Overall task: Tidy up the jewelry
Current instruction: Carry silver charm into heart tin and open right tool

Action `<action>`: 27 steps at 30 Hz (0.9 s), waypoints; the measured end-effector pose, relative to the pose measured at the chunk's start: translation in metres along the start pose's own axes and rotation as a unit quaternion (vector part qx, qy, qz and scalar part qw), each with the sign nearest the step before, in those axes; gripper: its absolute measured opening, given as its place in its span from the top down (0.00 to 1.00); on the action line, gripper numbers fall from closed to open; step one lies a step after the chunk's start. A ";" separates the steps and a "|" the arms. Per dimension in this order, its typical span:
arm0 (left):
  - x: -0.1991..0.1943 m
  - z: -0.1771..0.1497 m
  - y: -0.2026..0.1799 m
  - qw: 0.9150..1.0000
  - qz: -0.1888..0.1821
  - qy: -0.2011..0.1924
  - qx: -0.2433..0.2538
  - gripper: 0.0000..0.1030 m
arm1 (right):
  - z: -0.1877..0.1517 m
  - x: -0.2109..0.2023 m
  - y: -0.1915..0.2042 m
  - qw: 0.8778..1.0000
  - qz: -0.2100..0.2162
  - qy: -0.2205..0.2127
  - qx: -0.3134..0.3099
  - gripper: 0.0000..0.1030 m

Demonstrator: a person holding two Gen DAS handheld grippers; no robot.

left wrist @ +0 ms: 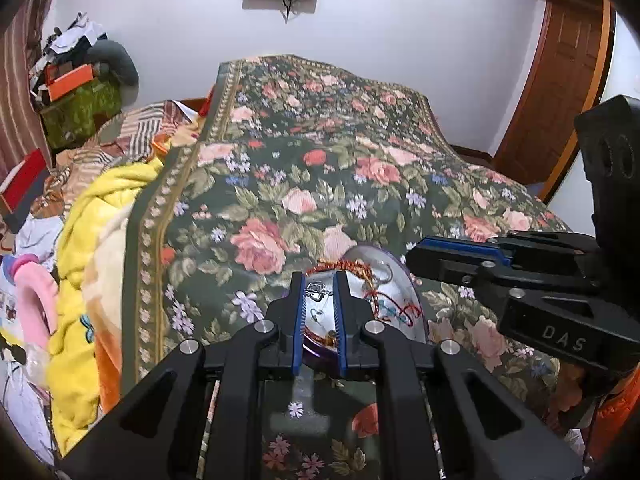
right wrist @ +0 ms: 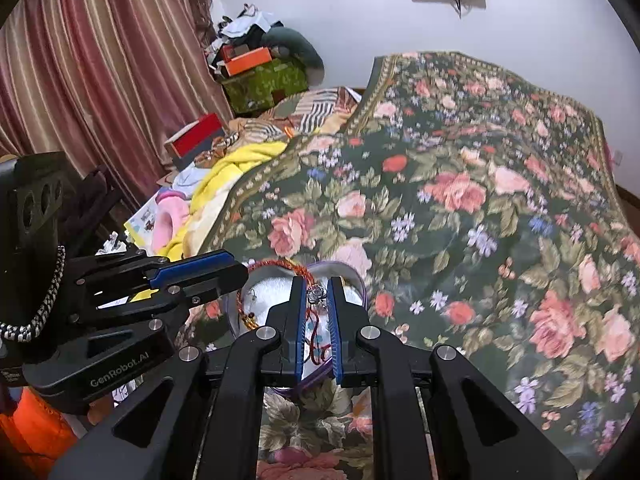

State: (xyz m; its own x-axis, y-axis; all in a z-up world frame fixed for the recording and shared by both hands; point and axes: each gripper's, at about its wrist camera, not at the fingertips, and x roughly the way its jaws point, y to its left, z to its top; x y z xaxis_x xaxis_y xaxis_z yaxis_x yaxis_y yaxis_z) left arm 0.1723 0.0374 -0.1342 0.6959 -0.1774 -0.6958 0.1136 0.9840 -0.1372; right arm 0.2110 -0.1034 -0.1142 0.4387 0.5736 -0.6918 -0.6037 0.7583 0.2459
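Observation:
A shallow dish with a purple rim [left wrist: 402, 280] [right wrist: 356, 276] lies on the floral bedspread [left wrist: 320, 152] and holds tangled jewelry. In it are a red-orange thread bracelet [left wrist: 344, 266] [right wrist: 276, 266], a silver pendant [left wrist: 314, 291] [right wrist: 316, 293] and a red cord with blue beads [left wrist: 396, 312]. My left gripper [left wrist: 319, 280] [right wrist: 242, 272] hovers over the dish's left side, shut, holding nothing. My right gripper [right wrist: 316, 280] [left wrist: 412, 258] hangs over the right side, also shut. In each wrist view the pendant shows through the narrow gap between the blue pads; it seems to lie in the dish.
A yellow blanket [left wrist: 80, 280] and a pink soft item [right wrist: 170, 222] are bunched at the bed's left edge. Boxes and clothes [right wrist: 260, 68] pile up by the striped curtain [right wrist: 100, 60]. A wooden door [left wrist: 560, 92] stands at the right. The bedspread stretches far beyond the dish.

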 end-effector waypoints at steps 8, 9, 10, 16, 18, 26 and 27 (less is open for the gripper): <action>0.011 -0.003 -0.006 1.000 0.003 0.009 0.009 0.89 | -0.006 0.009 -0.002 1.000 0.002 0.016 0.005 0.91; 0.011 -0.003 -0.007 1.000 0.003 0.009 0.009 0.89 | -0.006 0.010 -0.002 1.000 0.002 0.018 0.004 0.91; 0.011 -0.002 -0.007 1.000 0.004 0.009 0.009 0.89 | -0.007 0.011 -0.003 1.000 0.002 0.019 0.004 0.91; 0.009 -0.001 -0.008 1.000 0.012 0.003 0.012 0.89 | -0.008 0.014 -0.006 1.000 0.007 0.024 0.009 0.91; 0.009 -0.001 -0.010 1.000 0.016 0.000 0.016 0.89 | -0.008 0.015 -0.006 1.000 0.008 0.026 0.007 0.91; 0.001 -0.001 -0.007 1.000 0.021 -0.001 0.007 0.79 | -0.008 0.005 -0.007 0.999 0.018 0.024 0.016 0.65; -0.002 0.000 -0.005 1.000 0.023 -0.004 0.001 0.72 | -0.007 0.001 -0.006 1.000 0.018 0.018 0.014 0.64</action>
State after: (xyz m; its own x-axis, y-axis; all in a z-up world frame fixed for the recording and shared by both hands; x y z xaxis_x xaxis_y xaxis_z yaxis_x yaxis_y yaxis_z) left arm 0.1707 0.0332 -0.1323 0.7056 -0.1319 -0.6962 0.0832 0.9912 -0.1035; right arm 0.2106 -0.1098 -0.1210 0.3935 0.5890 -0.7058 -0.5987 0.7469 0.2895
